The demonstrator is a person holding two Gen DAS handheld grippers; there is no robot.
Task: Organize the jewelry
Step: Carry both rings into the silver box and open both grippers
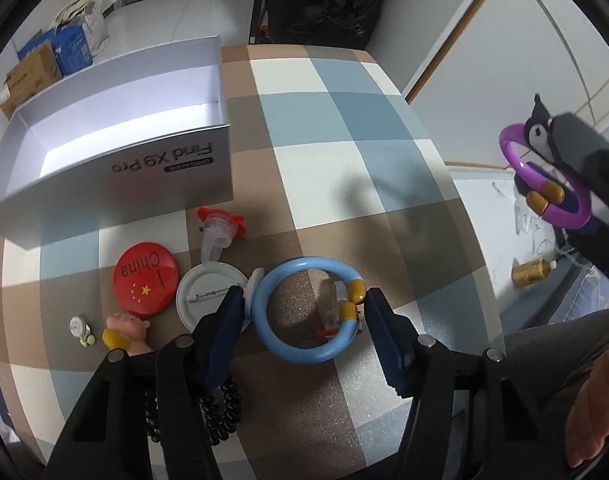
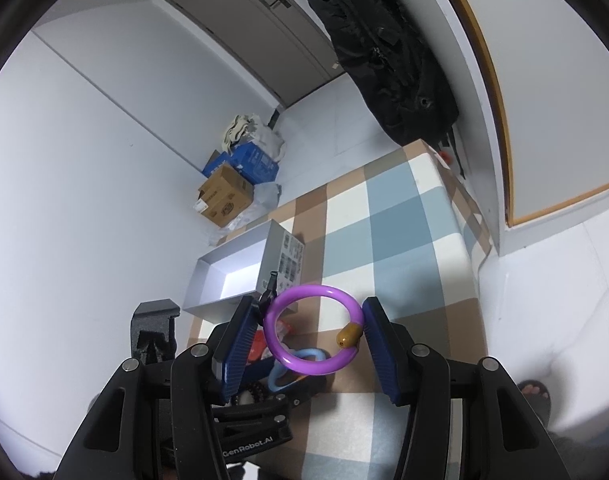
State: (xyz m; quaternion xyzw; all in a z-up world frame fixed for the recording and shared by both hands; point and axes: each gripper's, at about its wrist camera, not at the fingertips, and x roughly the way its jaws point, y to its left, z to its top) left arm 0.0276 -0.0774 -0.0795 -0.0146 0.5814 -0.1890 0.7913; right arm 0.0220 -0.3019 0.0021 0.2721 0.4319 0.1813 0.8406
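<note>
Two rings in play, one per gripper. Left gripper [image 1: 304, 304] points steeply down at the worktop [image 1: 344, 120]; its blue pads bracket the blue ring [image 1: 264, 320], which lies flat on the checked cloth. Left pad sits against the ring's outer edge beside a small charm; right pad sits just beside the two yellow end beads [image 1: 354, 298]. Cannot tell whether the pads press on the ring or only flank it.

Right gripper [image 2: 308, 328] is raised above the worktop and clamps the purple ring [image 2: 312, 330] across its width, both pads touching its rim. One yellow end bead [image 2: 349, 335] lies by the right pad; a black figure charm [image 2: 266, 292] sticks up at the left pad. In the left wrist view this ring shows at far right, off the cloth.

Grey open box [image 1: 116, 136], empty as far as seen, stands at the far left of the worktop. In front of it: red clip [image 1: 224, 220], red "China" badge [image 1: 145, 278], white badge [image 1: 208, 296] face down, pink figure [image 1: 128, 330], small pale-green item [image 1: 80, 330]. Black bead bracelet [image 1: 220, 412] lies under the left gripper's left finger.
</note>
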